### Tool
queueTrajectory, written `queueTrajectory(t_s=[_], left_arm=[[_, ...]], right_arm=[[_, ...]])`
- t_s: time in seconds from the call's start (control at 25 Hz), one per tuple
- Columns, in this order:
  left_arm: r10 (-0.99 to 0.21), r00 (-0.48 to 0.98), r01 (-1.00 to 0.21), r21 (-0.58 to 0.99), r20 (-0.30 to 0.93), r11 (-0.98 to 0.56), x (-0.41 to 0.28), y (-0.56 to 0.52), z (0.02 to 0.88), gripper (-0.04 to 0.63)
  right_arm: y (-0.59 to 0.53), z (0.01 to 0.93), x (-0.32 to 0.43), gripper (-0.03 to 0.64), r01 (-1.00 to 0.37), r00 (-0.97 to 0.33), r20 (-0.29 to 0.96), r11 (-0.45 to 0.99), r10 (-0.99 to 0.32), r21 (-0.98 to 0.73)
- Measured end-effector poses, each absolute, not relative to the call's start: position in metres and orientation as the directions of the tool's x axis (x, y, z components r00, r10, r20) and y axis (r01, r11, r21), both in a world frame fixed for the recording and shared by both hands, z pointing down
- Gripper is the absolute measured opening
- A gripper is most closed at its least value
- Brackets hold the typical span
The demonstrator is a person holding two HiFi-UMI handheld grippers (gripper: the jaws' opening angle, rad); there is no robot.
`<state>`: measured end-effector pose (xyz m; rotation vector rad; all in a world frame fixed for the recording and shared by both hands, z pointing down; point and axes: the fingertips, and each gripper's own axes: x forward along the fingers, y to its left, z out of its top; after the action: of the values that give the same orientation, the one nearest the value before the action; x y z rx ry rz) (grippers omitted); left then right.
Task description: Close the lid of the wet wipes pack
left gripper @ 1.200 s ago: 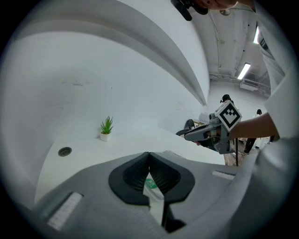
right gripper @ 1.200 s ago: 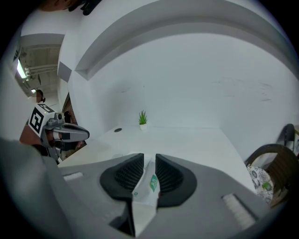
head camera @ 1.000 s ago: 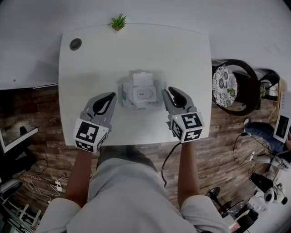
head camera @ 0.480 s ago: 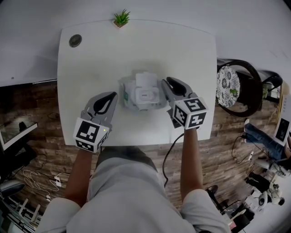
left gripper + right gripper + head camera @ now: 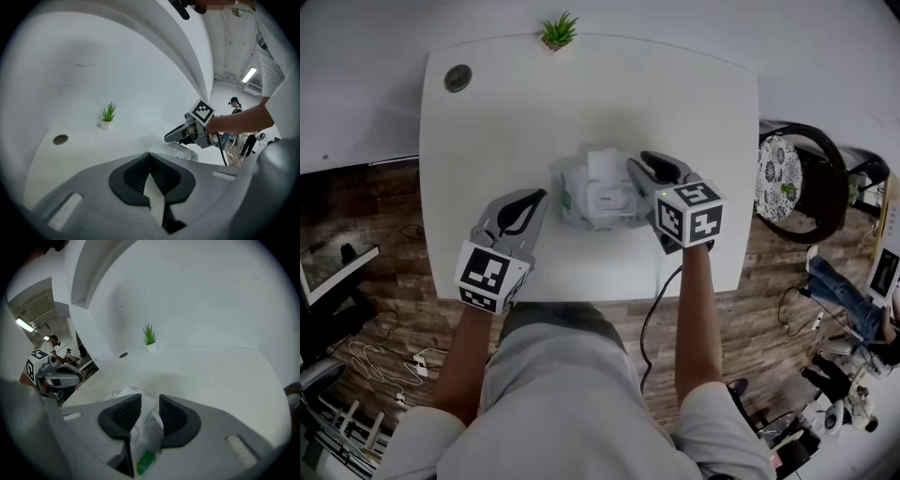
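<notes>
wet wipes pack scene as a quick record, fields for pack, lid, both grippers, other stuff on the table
pack: wet wipes pack, middle of white table
lid: open, flipped to far side
left gripper: shut, empty, left of pack
right gripper: jaws just been opening, apart, pack's right end in the gap, not pinched
other: potted plant, round grommet at far edge
</notes>
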<state>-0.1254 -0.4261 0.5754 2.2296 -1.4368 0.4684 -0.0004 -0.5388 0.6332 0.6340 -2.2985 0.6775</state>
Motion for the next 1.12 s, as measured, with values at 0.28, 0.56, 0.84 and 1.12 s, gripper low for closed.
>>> queueTrajectory(t_s=[0.28, 0.56, 0.84, 1.12], left_arm=[[-0.752, 0.422, -0.906, 0.202, 0.506, -0.372, -0.122, -0.425, 0.582, -0.002], [-0.751, 0.421, -0.907, 0.211, 0.509, -0.365, -0.128, -0.427, 0.584, -0.002], [-0.751, 0.421, -0.907, 0.214, 0.510, -0.363, -0.132, -0.430, 0.586, -0.002], [-0.747, 0.432, -0.901, 0.213, 0.504, -0.377, -0.126, -0.431, 0.583, -0.002]], right_arm=[[-0.546, 0.647, -0.003, 0.133, -0.609, -0.644, 0.731, 0.729, -0.226, -0.311], [-0.547, 0.656, -0.007, 0.152, -0.592, -0.620, 0.770, 0.735, -0.154, -0.330], [-0.543, 0.657, -0.012, 0.145, -0.570, -0.632, 0.764, 0.746, -0.130, -0.344], [-0.535, 0.654, -0.013, 0.115, -0.512, -0.630, 0.771, 0.798, -0.098, -0.317]])
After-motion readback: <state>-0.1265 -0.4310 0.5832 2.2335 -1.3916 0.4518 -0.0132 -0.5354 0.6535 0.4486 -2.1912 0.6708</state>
